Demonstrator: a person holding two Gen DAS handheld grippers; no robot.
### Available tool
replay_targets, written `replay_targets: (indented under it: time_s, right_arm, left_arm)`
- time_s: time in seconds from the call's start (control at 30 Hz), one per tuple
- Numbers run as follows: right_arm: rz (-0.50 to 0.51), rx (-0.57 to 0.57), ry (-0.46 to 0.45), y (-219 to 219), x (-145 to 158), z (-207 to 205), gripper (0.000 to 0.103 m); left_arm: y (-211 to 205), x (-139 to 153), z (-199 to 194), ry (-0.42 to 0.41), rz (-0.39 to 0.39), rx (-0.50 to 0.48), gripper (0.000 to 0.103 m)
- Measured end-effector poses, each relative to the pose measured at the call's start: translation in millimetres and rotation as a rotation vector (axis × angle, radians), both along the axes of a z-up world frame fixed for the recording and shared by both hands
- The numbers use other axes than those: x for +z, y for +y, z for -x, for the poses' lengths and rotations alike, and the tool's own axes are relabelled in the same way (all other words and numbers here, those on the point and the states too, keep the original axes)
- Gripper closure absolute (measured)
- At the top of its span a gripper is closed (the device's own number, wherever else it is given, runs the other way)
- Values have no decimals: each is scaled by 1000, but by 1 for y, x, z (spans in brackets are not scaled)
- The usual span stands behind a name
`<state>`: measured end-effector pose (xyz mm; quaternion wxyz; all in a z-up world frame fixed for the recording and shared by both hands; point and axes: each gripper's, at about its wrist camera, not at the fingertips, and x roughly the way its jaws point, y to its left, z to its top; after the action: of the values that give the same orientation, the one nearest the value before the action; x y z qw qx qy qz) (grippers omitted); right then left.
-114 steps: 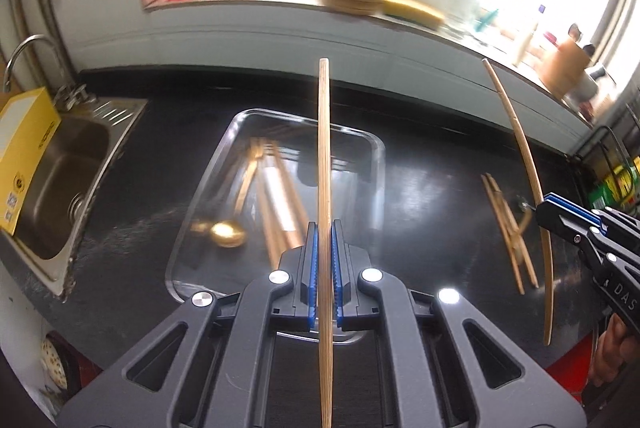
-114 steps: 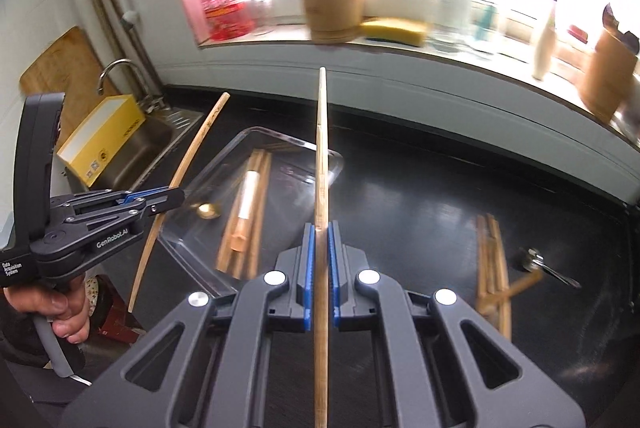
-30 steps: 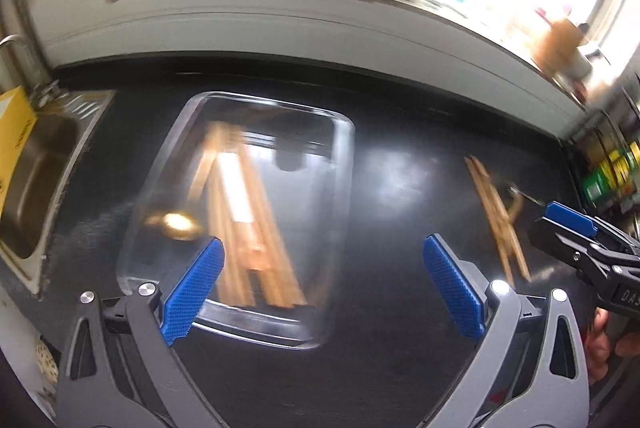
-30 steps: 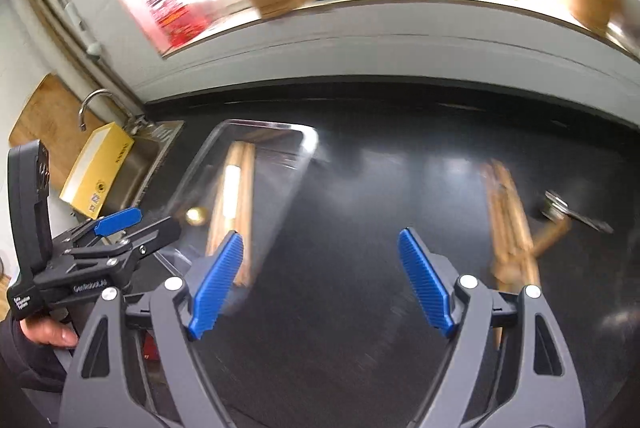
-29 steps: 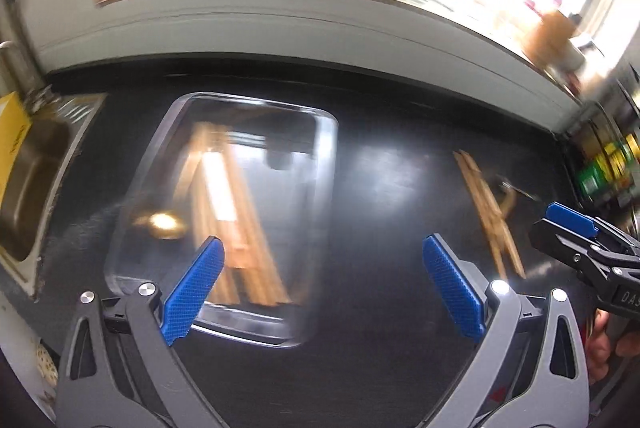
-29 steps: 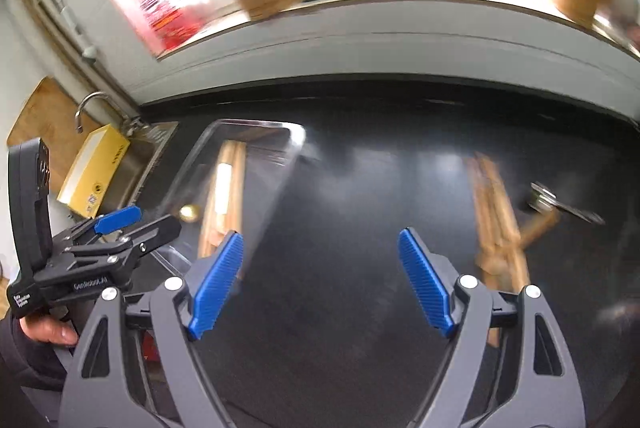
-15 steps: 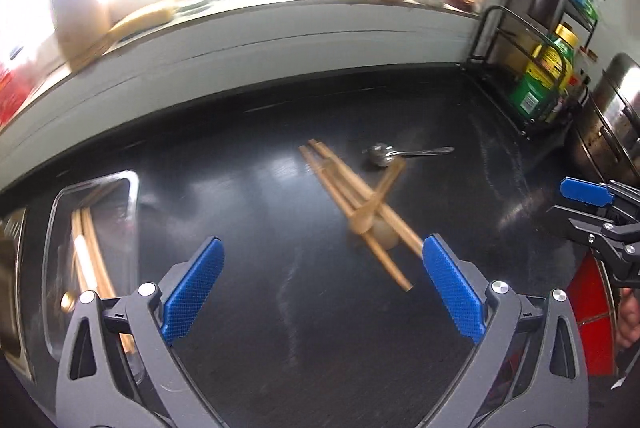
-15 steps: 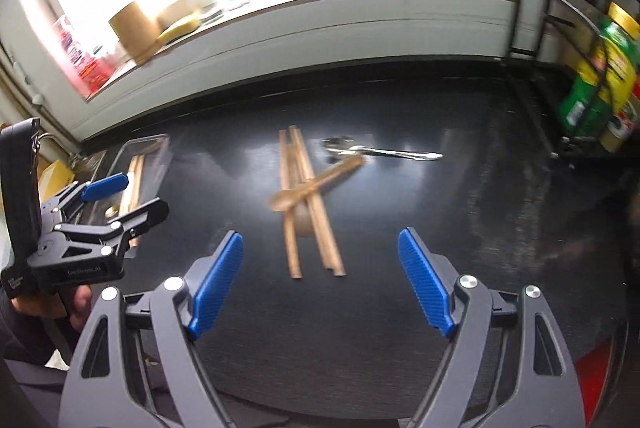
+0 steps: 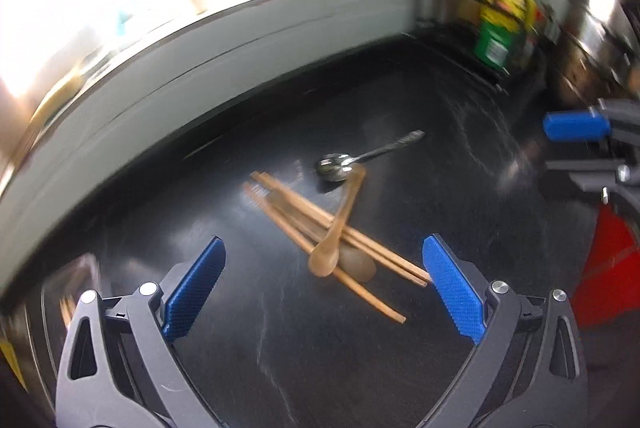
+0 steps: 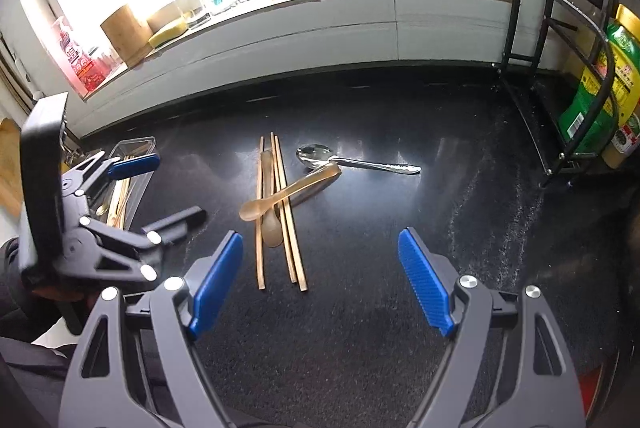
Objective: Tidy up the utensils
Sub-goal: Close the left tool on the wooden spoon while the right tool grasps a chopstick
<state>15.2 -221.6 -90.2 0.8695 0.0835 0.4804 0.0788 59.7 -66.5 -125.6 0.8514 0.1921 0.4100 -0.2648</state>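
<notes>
Currently over a black worktop [image 10: 400, 328], two sets of blue-padded tongs, both spread wide and holding nothing. Left tongs [image 9: 324, 292] angled down at a small heap of utensils; right tongs [image 10: 320, 280] likewise, seen from their own camera.

On the worktop, at the centre of the right wrist view: wooden chopsticks [image 10: 286, 228] lying side by side, pointing from 12 o'clock to 6 o'clock. Across them, a pale wooden spoon [image 10: 288, 192], bowl at 8 o'clock, handle toward 2 o'clock. Beneath it, among the chopsticks, a second brownish spoon [image 10: 270, 224], bowl toward 6 o'clock. Just at 1 o'clock of the heap, a metal spoon [image 10: 352, 160], bowl near the wooden spoon's handle tip, handle running toward 3 o'clock.

At 9 o'clock in the right wrist view, a clear tray [image 10: 138, 148] with more chopsticks inside, partly hidden by the left tongs, gripped by a hand [image 10: 52, 294] at the lower left edge.

At 12 o'clock, a windowsill [image 10: 280, 8] with bottles, a wooden canister and a stone mortar. At 3 o'clock, a black wire rack [image 10: 560, 68] with green and yellow packets.
</notes>
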Motion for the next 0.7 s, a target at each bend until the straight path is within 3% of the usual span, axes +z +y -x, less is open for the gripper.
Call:
replay_targets:
  time_s: [0.13, 0.33, 0.5, 0.7]
  right_arm:
    - [-8, -11, 32, -8, -14, -15, 25]
    - [-26, -39, 100, -23, -41, -42, 25]
    - [-34, -24, 165, -26, -68, -64, 25]
    - [-38, 22, 213, -19, -97, -82, 32]
  left_arm:
    - [-17, -14, -10, -29, -21, -107, 8]
    - [-36, -50, -41, 14, -68, -230, 27]
    - [-46, -68, -57, 10, -80, -310, 29]
    - [-58, -88, -72, 59, -103, -376, 45]
